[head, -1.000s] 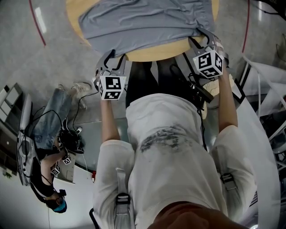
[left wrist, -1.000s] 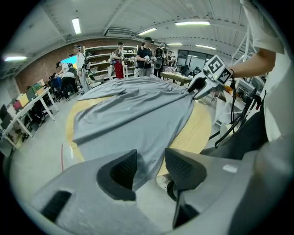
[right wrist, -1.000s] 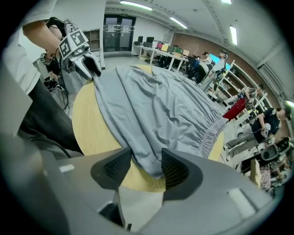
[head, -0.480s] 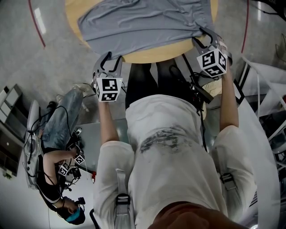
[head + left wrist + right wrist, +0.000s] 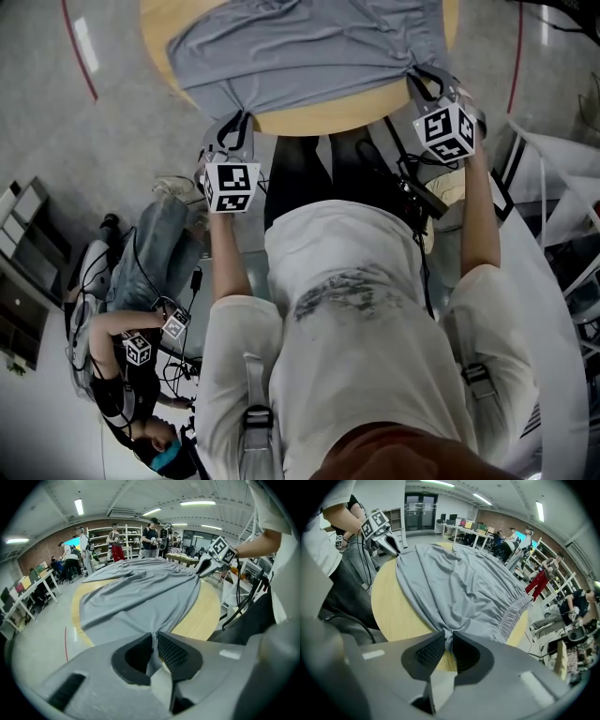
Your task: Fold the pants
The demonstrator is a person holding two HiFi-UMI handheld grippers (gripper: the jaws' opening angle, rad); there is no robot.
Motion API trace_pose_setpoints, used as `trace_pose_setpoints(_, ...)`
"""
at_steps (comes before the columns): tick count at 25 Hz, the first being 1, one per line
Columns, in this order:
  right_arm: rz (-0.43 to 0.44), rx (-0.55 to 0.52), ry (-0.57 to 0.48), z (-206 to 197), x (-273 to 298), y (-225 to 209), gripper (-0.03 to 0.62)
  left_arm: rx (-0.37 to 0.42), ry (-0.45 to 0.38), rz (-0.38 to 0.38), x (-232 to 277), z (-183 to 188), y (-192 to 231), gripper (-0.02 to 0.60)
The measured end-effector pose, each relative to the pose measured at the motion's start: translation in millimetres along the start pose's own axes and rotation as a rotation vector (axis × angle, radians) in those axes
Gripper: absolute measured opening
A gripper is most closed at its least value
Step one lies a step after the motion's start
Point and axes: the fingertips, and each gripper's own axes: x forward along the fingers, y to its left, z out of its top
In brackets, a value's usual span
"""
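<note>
Grey pants [image 5: 300, 47] lie spread over a round wooden table [image 5: 323, 111], their near edge hanging toward me. My left gripper [image 5: 236, 127] has just been closing and its jaws now pinch the near left edge of the fabric [image 5: 153, 639]. My right gripper [image 5: 424, 77] has also just been closing and is shut on the near right edge of the pants [image 5: 448, 638]. The gathered waistband [image 5: 513, 613] lies at the table's right side in the right gripper view. Each gripper shows in the other's view: the right gripper [image 5: 206, 566] and the left gripper [image 5: 389, 543].
A person sits on the floor [image 5: 131, 347] to my left with cables and marker cubes. White railings [image 5: 553, 187] stand at the right. Several people, shelves [image 5: 122, 538] and desks [image 5: 468, 529] ring the room beyond the table.
Both grippers went from open beside the pants' near edge to shut on the fabric, which now bunches at each jaw. The person on the floor has shifted downward in the head view.
</note>
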Motion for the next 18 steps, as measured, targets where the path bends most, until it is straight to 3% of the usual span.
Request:
trace_pose_setpoints(3, -0.002, 0.006, -0.001, 1, 3, -2, 0.025, -0.003, 0.001, -0.006, 2, 0, 1, 0.031)
trace_pose_setpoints(18, -0.019, 0.037, 0.013, -8, -24, 16, 0.021, -0.032, -0.048, -0.038, -30, 10, -7, 0.026)
